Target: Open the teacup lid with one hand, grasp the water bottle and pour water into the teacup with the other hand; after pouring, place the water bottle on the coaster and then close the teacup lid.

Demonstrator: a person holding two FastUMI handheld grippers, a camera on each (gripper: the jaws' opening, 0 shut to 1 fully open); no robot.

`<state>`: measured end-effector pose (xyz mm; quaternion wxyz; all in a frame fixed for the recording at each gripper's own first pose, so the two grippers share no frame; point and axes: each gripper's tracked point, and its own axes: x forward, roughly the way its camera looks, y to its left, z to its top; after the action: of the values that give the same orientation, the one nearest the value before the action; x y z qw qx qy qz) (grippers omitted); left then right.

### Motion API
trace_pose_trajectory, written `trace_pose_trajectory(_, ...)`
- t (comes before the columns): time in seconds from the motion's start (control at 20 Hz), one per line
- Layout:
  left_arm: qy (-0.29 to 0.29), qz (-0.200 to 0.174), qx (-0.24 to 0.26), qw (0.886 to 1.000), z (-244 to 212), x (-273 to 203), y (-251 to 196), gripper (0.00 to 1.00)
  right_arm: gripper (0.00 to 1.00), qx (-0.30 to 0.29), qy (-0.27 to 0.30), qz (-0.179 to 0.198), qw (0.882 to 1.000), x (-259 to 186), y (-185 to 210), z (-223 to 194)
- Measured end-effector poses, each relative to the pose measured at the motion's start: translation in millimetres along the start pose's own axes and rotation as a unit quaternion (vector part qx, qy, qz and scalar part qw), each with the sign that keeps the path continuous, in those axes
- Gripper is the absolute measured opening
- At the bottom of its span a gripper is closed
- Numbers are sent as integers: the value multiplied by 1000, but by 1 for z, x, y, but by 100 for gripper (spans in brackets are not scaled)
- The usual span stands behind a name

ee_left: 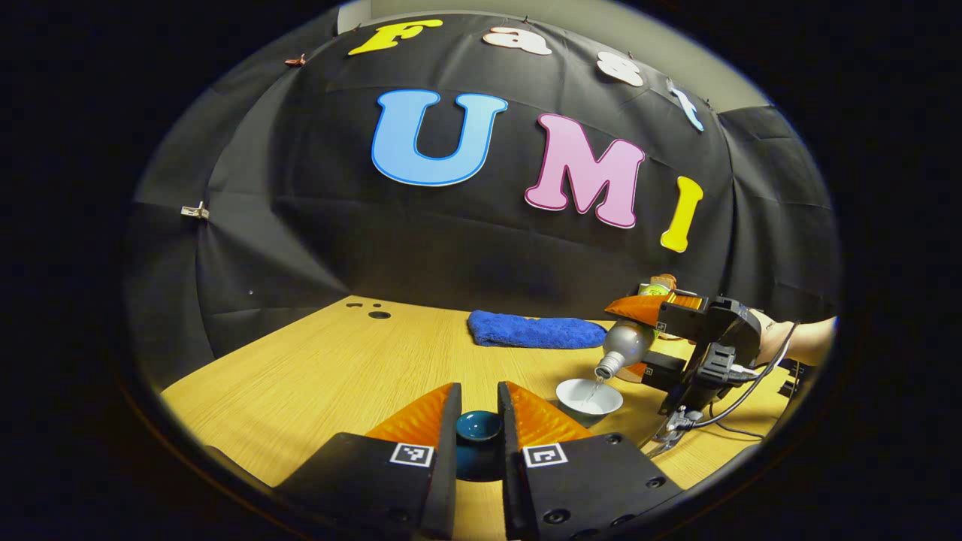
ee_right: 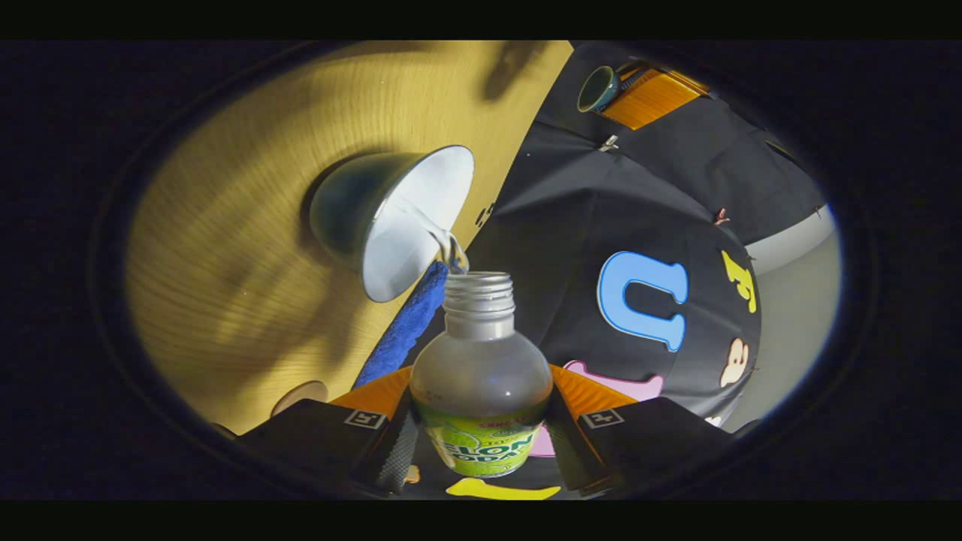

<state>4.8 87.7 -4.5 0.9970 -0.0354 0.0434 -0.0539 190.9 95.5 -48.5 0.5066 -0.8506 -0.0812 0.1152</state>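
My left gripper [ee_left: 479,392] is shut on the dark teal teacup lid [ee_left: 479,427], held above the wooden table [ee_left: 338,376]. To its right stands the uncovered teacup [ee_left: 590,396], white inside. My right gripper [ee_left: 640,338] is shut on the clear water bottle [ee_left: 625,344], tipped mouth-down over the cup, and a thin stream of water runs into it. In the right gripper view the uncapped bottle [ee_right: 481,376] sits between both fingers of my right gripper [ee_right: 481,402], its neck close to the teacup [ee_right: 391,218]. The lid [ee_right: 597,89] appears far off at the top.
A folded blue towel [ee_left: 535,330] lies at the back of the table, behind the cup. A round wooden coaster [ee_right: 301,394] lies on the table near the right gripper. A person's hand [ee_left: 808,338] and a cable trail behind the right gripper.
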Motion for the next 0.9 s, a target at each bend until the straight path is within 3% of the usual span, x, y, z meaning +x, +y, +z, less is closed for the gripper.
trace_pose_trajectory(0.9, -8, 1, -10, 1000, 4, -8, 3, 29, 78, -75, -10, -40, 996, 6, -31, -2)
